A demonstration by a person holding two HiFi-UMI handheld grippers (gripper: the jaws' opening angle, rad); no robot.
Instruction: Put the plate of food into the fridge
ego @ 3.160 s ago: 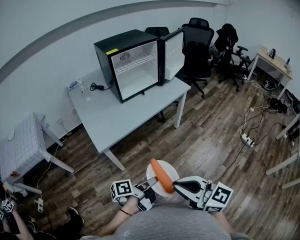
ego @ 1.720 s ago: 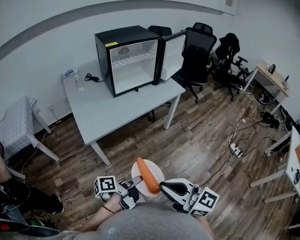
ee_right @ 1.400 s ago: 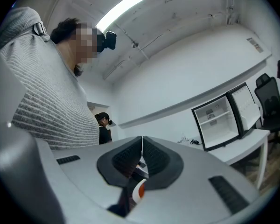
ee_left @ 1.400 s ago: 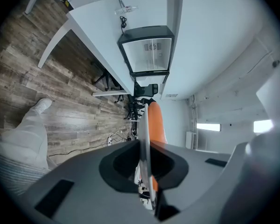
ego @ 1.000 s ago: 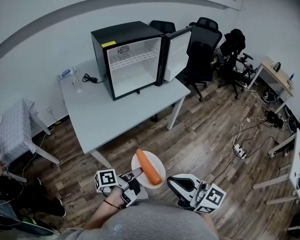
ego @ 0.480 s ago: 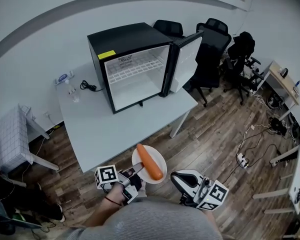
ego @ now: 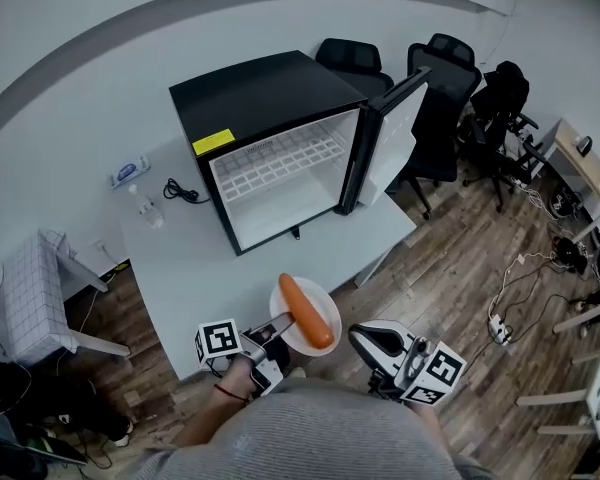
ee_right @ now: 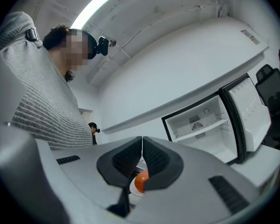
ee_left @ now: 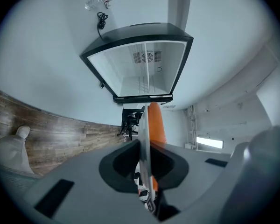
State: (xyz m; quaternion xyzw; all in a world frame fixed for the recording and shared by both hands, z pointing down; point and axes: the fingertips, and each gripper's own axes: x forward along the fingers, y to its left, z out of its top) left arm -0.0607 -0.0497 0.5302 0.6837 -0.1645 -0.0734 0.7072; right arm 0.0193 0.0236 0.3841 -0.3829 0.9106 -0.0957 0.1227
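the left gripper (ego: pixel 278 328) is pinching the near rim of the white plate (ego: pixel 329 308), its jaws closed on the thin edge, and the carrot (ego: pixel 307 313) lies along the plate, which looks level. the right gripper (ego: pixel 366 340) rides just beside the plate's other side with its jaws pressed together on nothing; whether its nose brushes the rim i can't quite tell from here. what has changed in the last few seconds is the distance: the person has walked up across the wooden floor (ego: pixel 460 238), and the plate that was hanging over bare boards now sits above the near edge of the grey table (ego: pixel 195 268). the black fridge (ego: pixel 260 98) looms much larger than before, its door (ego: pixel 392 133) swung wide to the right and the white shelf (ego: pixel 275 160) facing the plate. so the carry looks nearly over, and what remains is reaching across the table and sliding the plate inside.
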